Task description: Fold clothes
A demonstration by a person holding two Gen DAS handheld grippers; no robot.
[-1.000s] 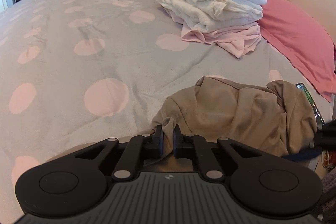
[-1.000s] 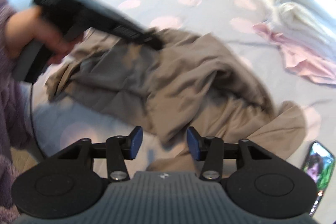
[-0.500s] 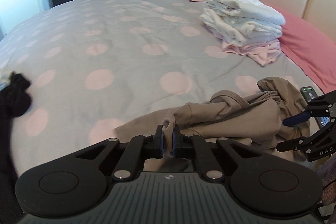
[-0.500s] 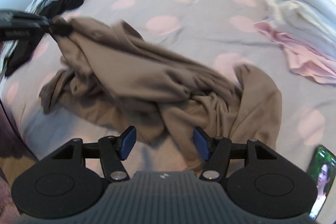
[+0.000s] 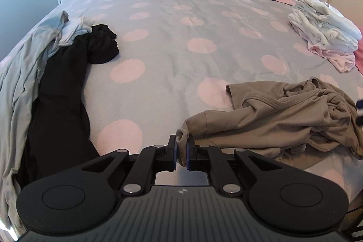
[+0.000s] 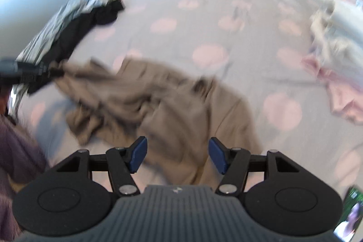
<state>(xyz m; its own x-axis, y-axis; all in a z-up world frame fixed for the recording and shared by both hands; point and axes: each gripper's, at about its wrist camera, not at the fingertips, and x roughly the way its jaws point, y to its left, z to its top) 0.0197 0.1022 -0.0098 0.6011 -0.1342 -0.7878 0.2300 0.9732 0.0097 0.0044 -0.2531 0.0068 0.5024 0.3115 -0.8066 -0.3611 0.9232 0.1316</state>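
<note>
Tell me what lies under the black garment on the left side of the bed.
Under the black garment lies a light grey garment, showing along its left edge and at its far end, and the spotted bedspread. Anything else beneath is covered.

Both wrist views overlook bed (image 5: 181,37) — close.

Bedspread (image 5: 181,22) centre open; black garment (image 5: 68,87) likely blocks left.

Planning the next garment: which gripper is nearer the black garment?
Left. The left gripper is beside the black garment; the right gripper hovers across the tan shirt.
</note>
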